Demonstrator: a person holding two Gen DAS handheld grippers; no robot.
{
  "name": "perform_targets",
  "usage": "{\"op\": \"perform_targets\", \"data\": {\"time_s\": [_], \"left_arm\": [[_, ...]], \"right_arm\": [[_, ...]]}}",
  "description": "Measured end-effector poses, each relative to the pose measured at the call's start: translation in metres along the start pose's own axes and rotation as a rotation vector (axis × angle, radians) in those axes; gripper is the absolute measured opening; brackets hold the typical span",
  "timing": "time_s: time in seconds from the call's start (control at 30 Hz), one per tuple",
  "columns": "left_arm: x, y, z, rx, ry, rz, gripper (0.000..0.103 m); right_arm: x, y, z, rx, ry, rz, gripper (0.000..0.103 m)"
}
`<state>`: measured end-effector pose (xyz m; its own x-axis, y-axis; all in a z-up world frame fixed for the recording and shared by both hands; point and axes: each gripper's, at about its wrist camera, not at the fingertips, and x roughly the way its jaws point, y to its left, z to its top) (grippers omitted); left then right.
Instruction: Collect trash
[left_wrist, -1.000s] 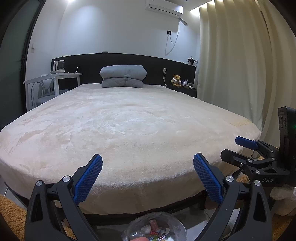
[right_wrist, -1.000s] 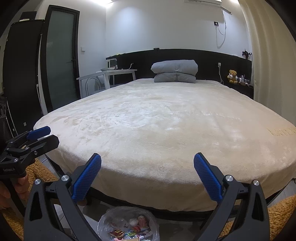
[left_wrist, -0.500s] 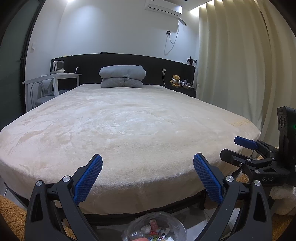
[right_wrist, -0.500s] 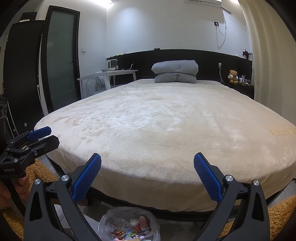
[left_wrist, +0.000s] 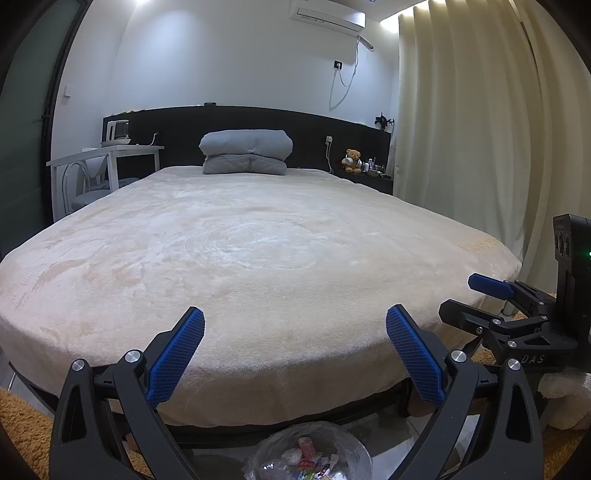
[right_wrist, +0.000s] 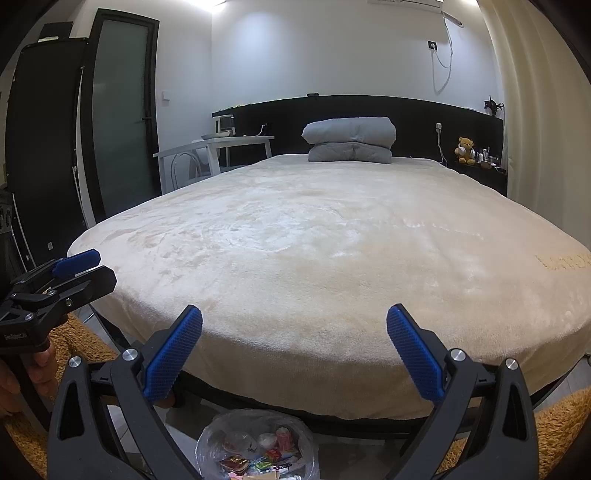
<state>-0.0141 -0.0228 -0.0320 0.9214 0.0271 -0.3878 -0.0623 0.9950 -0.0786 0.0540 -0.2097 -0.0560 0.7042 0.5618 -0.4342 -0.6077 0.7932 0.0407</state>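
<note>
— How are the two tools held?

— Both level, side by side at the foot of the bed (left_wrist: 258, 258), facing the headboard. The left tool (left_wrist: 295, 354) has its blue pads spread wide, gripping nothing; the right tool (right_wrist: 294, 352) is spread the same way and holds nothing.

— And the trash?

— Inside a clear plastic bag (right_wrist: 255, 448) on the floor, directly below and between the right tool's fingers, just in front of the bed frame. Colourful wrappers (right_wrist: 258, 461) lie in it.
</note>
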Motion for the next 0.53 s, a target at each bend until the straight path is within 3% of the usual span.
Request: {"op": "perform_targets", "data": {"time_s": [0.53], "left_arm": [[-0.0012,0.0011,0.0011,-0.003,0.002,-0.011,0.096]], "right_arm": [[-0.0001,0.0008,-0.0004,-0.001,0.002,0.002,0.099]]}}
